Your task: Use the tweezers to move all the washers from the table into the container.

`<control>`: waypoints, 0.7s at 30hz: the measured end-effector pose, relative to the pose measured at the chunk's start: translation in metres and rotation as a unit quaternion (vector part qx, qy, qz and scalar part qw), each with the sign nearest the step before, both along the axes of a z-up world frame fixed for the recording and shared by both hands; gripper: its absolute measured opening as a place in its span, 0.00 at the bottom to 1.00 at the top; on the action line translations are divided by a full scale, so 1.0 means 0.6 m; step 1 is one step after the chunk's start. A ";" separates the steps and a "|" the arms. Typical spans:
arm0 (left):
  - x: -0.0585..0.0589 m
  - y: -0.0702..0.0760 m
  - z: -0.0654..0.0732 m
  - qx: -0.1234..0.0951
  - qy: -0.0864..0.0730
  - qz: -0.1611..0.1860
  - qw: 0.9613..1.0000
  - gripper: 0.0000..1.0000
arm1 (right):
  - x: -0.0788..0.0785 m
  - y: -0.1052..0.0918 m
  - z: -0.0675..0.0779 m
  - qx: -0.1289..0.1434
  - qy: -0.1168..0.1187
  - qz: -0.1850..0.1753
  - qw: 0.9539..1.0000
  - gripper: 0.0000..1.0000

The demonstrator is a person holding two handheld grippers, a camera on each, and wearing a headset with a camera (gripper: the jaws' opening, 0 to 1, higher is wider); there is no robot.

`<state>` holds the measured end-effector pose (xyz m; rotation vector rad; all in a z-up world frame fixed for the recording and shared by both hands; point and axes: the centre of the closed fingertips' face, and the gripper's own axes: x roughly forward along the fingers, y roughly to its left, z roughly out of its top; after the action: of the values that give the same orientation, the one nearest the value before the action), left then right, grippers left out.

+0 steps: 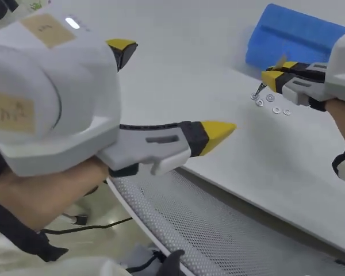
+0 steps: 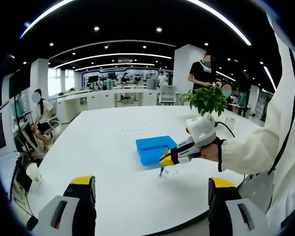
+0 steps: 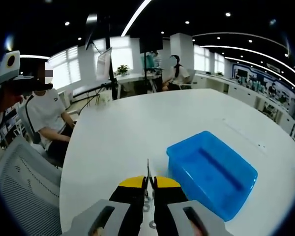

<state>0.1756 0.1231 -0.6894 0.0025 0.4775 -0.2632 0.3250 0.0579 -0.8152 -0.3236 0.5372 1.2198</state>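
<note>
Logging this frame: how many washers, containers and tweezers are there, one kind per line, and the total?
Washers: 5 that can be made out on the table
Blue container: 1
Tweezers: 1, clamped in the right gripper
Total: 7

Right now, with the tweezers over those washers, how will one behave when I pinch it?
The washers look thin, small and flat on the smooth table, so probably light but hard to get under; a tip may skate one sideways. They look shiny metal, so one could slip from the tweezers in the right gripper. Lying flat, rolling seems unlikely.
</note>
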 end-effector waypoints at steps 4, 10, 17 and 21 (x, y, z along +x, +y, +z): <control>0.001 0.001 0.003 -0.007 -0.002 0.004 1.000 0.95 | 0.002 0.000 0.001 0.000 0.001 0.000 1.000 0.03; 0.000 -0.001 -0.001 -0.001 0.004 0.003 1.000 0.96 | -0.004 0.002 -0.001 -0.004 -0.007 0.012 1.000 0.02; -0.001 -0.005 0.005 0.010 0.000 0.001 1.000 0.96 | -0.007 -0.003 -0.001 -0.009 -0.004 0.018 1.000 0.01; -0.003 -0.006 0.008 0.016 -0.002 -0.002 1.000 0.95 | -0.002 -0.007 -0.002 -0.015 -0.004 0.016 1.000 0.01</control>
<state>0.1739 0.1197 -0.6846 0.0342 0.4775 -0.2588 0.3239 0.0537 -0.8164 -0.3638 0.5459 1.2426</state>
